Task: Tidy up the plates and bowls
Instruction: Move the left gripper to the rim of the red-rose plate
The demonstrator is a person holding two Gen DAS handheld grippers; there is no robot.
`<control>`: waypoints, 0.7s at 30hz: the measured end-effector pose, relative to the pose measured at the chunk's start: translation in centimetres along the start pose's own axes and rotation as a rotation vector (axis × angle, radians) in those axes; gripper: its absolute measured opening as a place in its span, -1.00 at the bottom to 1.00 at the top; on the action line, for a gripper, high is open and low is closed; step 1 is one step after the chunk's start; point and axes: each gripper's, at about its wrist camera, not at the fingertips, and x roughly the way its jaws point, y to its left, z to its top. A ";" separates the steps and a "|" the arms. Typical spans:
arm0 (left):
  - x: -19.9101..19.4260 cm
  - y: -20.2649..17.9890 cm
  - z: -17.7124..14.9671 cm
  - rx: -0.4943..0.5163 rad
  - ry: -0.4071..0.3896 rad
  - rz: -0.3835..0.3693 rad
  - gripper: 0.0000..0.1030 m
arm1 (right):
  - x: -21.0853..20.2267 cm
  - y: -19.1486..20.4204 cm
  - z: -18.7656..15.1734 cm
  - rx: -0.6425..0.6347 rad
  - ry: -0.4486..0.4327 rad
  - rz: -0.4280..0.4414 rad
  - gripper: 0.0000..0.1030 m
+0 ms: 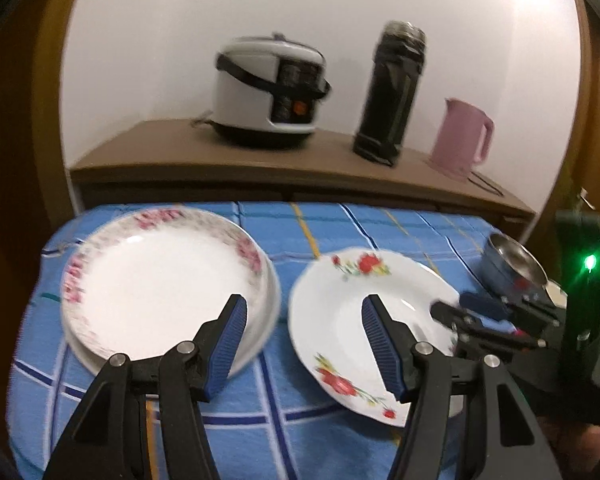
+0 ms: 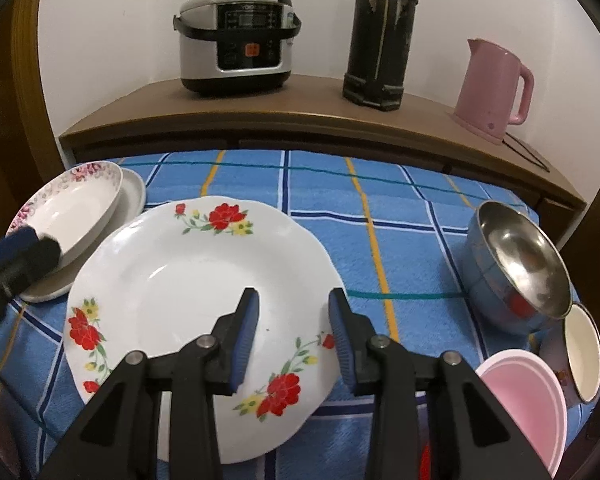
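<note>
Nearest the lens in the left wrist view: left gripper (image 1: 304, 308), ribbed blue pads spread wide, nothing between them, hanging over the strip of cloth between two plates. Likewise closest in the right wrist view: right gripper (image 2: 294, 300), jaws only part open, gripping nothing, poised above the near side of the red-flowered plate (image 2: 188, 280), pads clear of the china as far as can be told.

Red-flowered plate lying near the middle of the blue checked tablecloth (image 2: 380, 184). Just beside it on the left, a pink-flowered plate (image 2: 72, 208) stacked on a plain white plate (image 2: 134, 194). Well apart on the right, a steel bowl (image 2: 516, 264), tipped toward the camera. Nearer than that, at the frame's edge, a pink bowl (image 2: 520, 404) and a white-lined cup (image 2: 582, 356).

Writing found only on the rice cooker (image 2: 236, 40): a line of small letters above its display and tiny labels beside the buttons, all too small to read. Orange button at the panel's centre. Beside the cooker on the brown cabinet (image 2: 140, 116) behind the table, a black flask (image 2: 380, 40) and a pink kettle (image 2: 496, 88).

Seen only from the right wrist: pink bowl, cup, the plain plate under the stack, sharp detail on the cooker panel, and the left gripper's tip over the pink-flowered plate. Seen only from the left wrist, and blurred: right gripper from the side, a green light (image 1: 590, 262) on its body, tips at the red-flowered plate's right rim.
</note>
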 end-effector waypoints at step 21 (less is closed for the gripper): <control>3.6 -0.7 -1.2 -0.010 0.196 -0.041 -0.22 | 2.5 -0.6 -0.5 -0.010 0.061 -0.006 -0.17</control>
